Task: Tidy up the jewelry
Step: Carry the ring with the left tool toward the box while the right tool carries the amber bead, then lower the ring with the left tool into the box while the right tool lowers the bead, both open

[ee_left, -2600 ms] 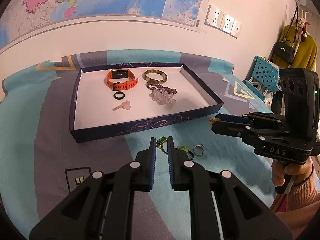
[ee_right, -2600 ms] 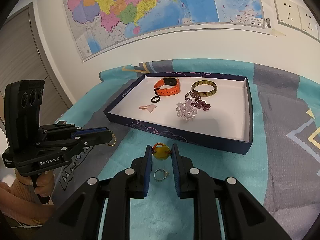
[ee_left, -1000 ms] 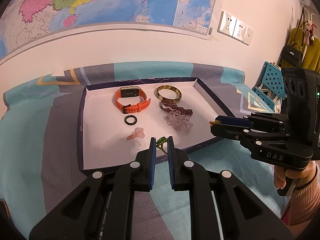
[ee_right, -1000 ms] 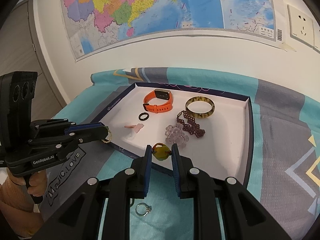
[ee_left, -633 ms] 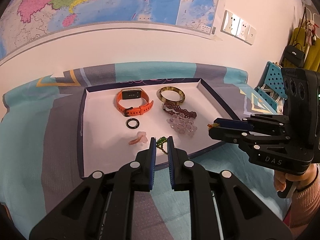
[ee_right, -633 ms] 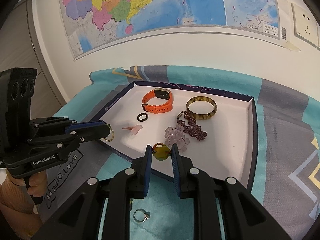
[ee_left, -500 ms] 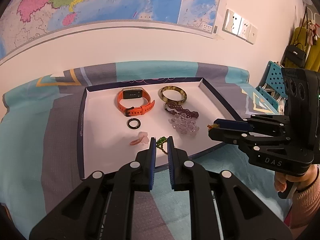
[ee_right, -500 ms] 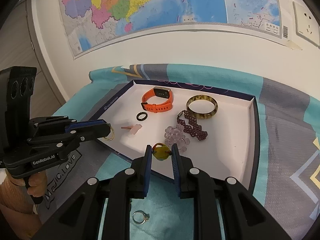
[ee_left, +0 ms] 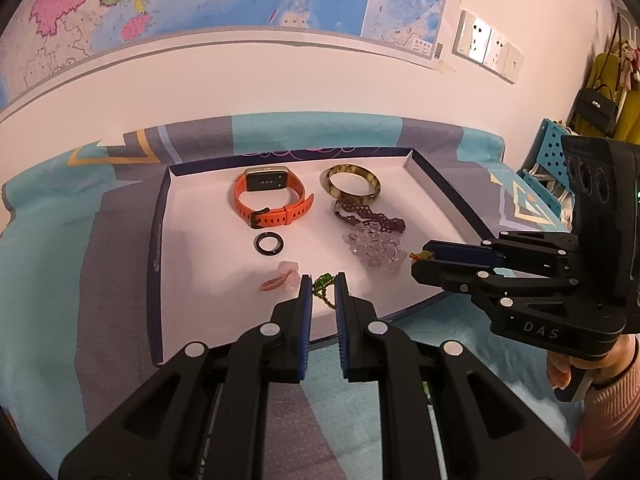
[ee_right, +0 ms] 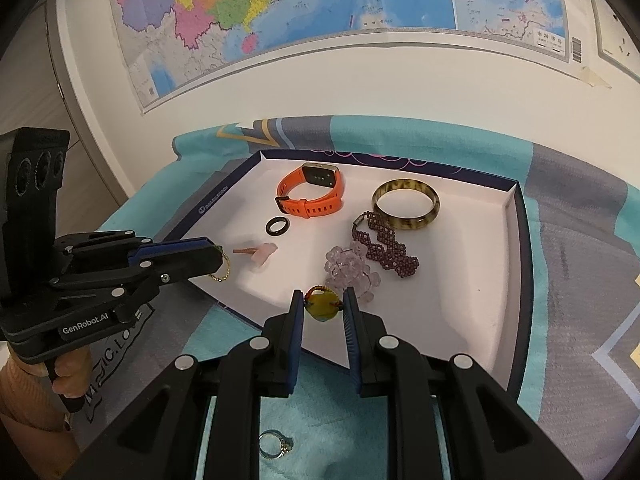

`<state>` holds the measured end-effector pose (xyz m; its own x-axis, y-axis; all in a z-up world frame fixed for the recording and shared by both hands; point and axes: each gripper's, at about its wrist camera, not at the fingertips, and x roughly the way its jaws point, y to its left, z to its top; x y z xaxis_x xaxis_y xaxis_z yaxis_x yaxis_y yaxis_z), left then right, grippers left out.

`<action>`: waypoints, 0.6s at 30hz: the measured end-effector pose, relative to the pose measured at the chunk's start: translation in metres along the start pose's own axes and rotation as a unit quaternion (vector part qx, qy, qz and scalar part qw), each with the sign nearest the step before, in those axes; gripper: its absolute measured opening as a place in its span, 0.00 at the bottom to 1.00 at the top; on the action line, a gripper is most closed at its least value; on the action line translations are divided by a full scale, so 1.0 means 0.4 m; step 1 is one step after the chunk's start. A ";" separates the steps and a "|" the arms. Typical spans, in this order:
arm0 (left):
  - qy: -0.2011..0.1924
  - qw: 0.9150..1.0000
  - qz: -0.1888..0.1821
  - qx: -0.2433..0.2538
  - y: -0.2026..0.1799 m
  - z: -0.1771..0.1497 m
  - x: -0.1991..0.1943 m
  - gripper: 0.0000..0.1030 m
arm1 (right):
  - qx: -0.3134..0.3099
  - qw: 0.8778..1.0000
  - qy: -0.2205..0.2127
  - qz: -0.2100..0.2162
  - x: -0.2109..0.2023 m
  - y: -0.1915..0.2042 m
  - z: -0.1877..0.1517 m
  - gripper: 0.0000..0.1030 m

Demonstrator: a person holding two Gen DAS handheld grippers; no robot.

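From the left wrist view, the left hand-held gripper [ee_left: 323, 282] was nearly closed, pinching a green-beaded chain [ee_left: 322, 285] that dangled over the near part of the tray [ee_left: 157, 248]. The tray was a shallow white box with dark blue walls, lying on a teal and grey patterned cloth [ee_left: 52, 240]. Inside lay an orange watch [ee_left: 270, 200], a mottled bangle [ee_left: 353, 183], a purple beaded bracelet [ee_left: 370, 216], a clear crystal bracelet [ee_left: 374, 245], a black ring [ee_left: 268, 243] and a pink flower piece [ee_left: 282, 276]. The right hand-held gripper [ee_left: 420, 258] reached in from the right, with only a sliver of yellow showing at its tip.

The right wrist view showed what that one hid: the right hand-held gripper [ee_right: 323, 304] was clamped on a round yellow bead [ee_right: 322, 306] with a red cord loop, held over the tray's near edge [ee_right: 516, 280]. A silver ring [ee_right: 275, 444] lay on the cloth outside the tray, seen between the gripper's arms. The left hand-held gripper [ee_right: 218, 258] showed its chain [ee_right: 223, 268] as a thin gold loop hanging beside the tray's left wall.

Compared with 2.6 s earlier, both grippers had moved from above the cloth in front of the tray to over it, grips unchanged.
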<state>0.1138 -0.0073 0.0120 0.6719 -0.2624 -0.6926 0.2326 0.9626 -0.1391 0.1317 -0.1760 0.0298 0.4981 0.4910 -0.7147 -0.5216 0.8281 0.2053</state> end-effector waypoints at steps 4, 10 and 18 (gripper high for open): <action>0.002 1.000 0.001 -0.001 0.002 0.002 0.006 0.11 | 0.001 1.000 0.001 0.000 0.002 0.000 0.000 0.17; 0.004 1.000 0.002 -0.001 0.002 0.003 0.015 0.11 | 0.003 1.000 0.004 -0.001 0.010 -0.002 -0.001 0.17; 0.009 1.000 0.006 0.001 0.001 0.008 0.029 0.11 | 0.005 1.000 0.010 -0.001 0.022 -0.005 0.001 0.17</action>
<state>0.1239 -0.0100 0.0062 0.6619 -0.2500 -0.7066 0.2268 0.9653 -0.1291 0.1375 -0.1734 0.0234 0.4851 0.4846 -0.7279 -0.5134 0.8317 0.2115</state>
